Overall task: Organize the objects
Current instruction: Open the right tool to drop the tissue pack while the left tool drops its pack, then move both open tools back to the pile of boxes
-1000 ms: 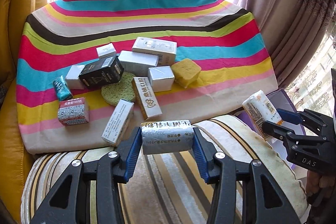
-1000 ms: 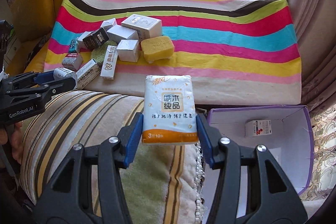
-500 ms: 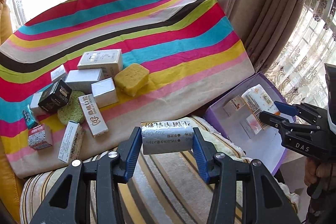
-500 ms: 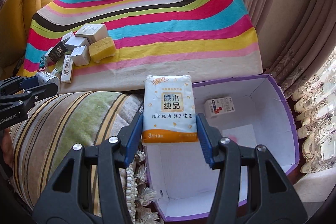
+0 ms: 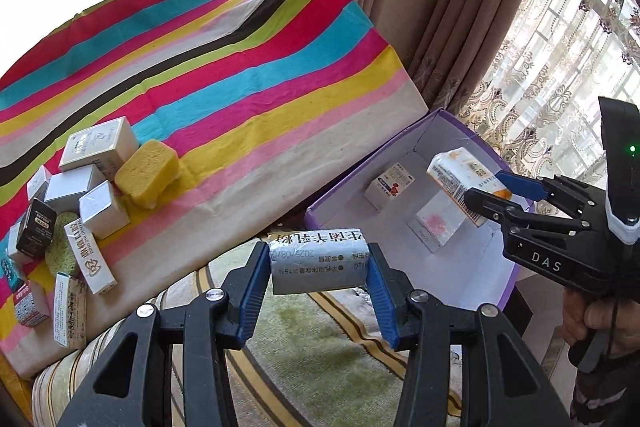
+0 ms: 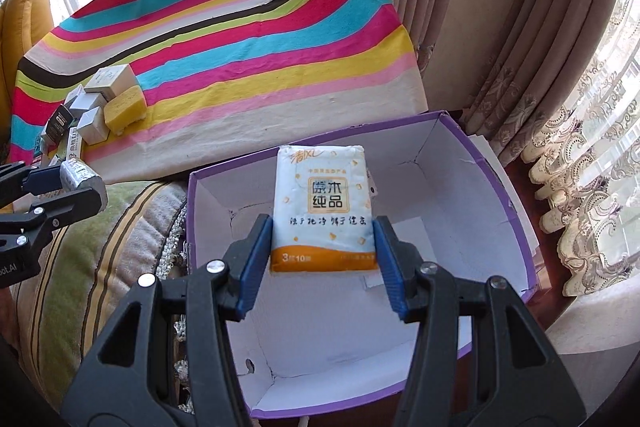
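Left: cluster of small cartons (image 5: 96, 163) and a yellow sponge (image 5: 147, 173) crowd the near-left part of the striped cloth (image 5: 248, 75); the cloth's whole right half lies open, running bare to its cream front edge. More boxes lie flat along that edge, one, a white carton (image 5: 70, 311), near the drop to the cushion.

Centre: striped cushion (image 5: 328, 355), woven, green and tan bands, rounded top, sits below the cloth edge. Left gripper (image 5: 318, 267) hangs over it, blue pads clenched on a silver pack (image 5: 318, 267), a short soft roll with printed text, held crosswise and just short of the bin's near corner.

Right: purple bin (image 6: 520, 211), cardboard, white inside, open top, butts against the cushion side and sits below the cloth's right corner. Floor mostly free; a small white box (image 5: 390, 181) stands at the far wall, a pale pink-smudged rectangle (image 5: 436, 227) lies flat beside it. Right gripper (image 6: 324, 247) is above the bin's opening, pads grasping a tissue pack (image 6: 324, 211), soft plastic, white with an orange base band, upright, clear of all four walls.

Far right: pleated beige curtains (image 6: 460, 7), lace sheers (image 6: 592, 163), bright window behind
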Available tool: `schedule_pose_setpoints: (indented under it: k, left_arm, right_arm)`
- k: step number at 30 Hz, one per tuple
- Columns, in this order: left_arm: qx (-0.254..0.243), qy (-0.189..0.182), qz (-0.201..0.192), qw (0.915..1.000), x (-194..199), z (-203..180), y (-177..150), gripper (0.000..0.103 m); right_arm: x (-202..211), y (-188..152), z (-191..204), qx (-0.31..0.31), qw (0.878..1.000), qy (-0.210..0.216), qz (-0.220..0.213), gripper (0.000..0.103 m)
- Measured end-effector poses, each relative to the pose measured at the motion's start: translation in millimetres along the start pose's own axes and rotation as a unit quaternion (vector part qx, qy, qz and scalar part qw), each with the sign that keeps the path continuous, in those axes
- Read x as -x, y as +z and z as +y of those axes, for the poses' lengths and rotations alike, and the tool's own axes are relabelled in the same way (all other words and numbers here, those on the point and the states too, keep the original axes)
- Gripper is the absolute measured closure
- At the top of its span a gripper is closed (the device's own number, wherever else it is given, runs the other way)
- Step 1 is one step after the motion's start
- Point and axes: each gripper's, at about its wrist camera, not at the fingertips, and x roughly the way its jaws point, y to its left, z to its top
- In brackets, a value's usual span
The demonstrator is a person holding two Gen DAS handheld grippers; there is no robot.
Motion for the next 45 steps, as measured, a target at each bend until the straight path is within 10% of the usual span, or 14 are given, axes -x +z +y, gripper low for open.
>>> schedule_pose_setpoints:
  k: [14, 45]
  left_arm:
    - [-0.035, -0.061, 0.001, 0.9975, -13, -42, 13, 0.046]
    - [0.085, -0.014, -0.039, 0.9955, 20, 50, -1, 0.036]
  right_arm:
    - [2, 0, -18, -0.02, 1.0, -0.009, -0.001, 0.045]
    - [5, 9, 30, 0.009, 0.999, 0.044, 0.004, 0.032]
